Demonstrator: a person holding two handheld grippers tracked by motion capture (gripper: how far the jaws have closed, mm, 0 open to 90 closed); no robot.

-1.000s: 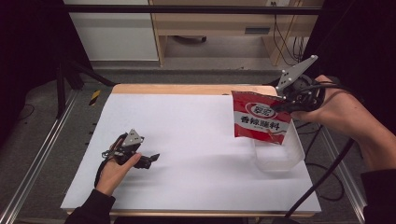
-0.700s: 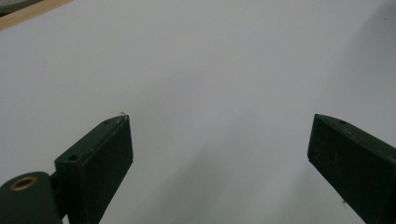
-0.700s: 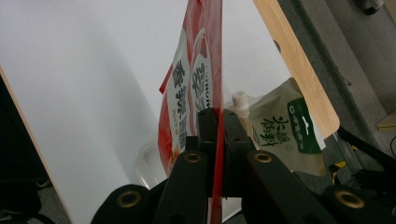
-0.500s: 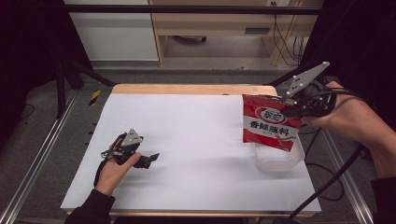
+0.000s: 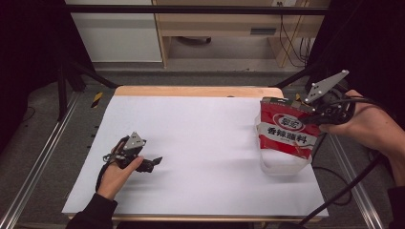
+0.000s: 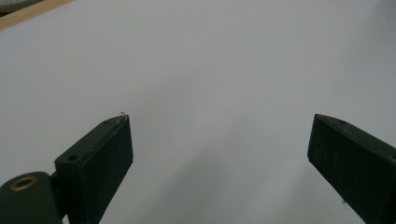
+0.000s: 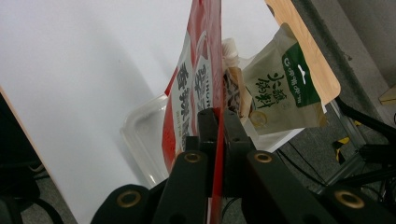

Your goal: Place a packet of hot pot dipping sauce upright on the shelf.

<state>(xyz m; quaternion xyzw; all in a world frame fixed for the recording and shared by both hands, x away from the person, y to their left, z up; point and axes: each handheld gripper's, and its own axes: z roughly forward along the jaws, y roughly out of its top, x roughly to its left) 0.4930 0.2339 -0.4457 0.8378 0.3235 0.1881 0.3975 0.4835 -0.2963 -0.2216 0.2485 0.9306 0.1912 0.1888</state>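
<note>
Bright, even overhead light floods the white table; surroundings fall black at three and nine o'clock. Soft shadows trail the left gripper. Gripper views are grainy, jaws blurred at six o'clock.

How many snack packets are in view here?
2. The red packet hangs from the right gripper above the clear tub; a green-labelled packet sits behind it. The red one may hide more.

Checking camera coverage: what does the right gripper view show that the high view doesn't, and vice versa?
Right gripper view: a beige-and-green packet behind the red one, and the claw shut on the red packet's edge.
High view: the left claw, open, resting on the white sheet, and the person's hands.
Both: the red seasoning packet held by the right claw over the clear plastic container.
</note>
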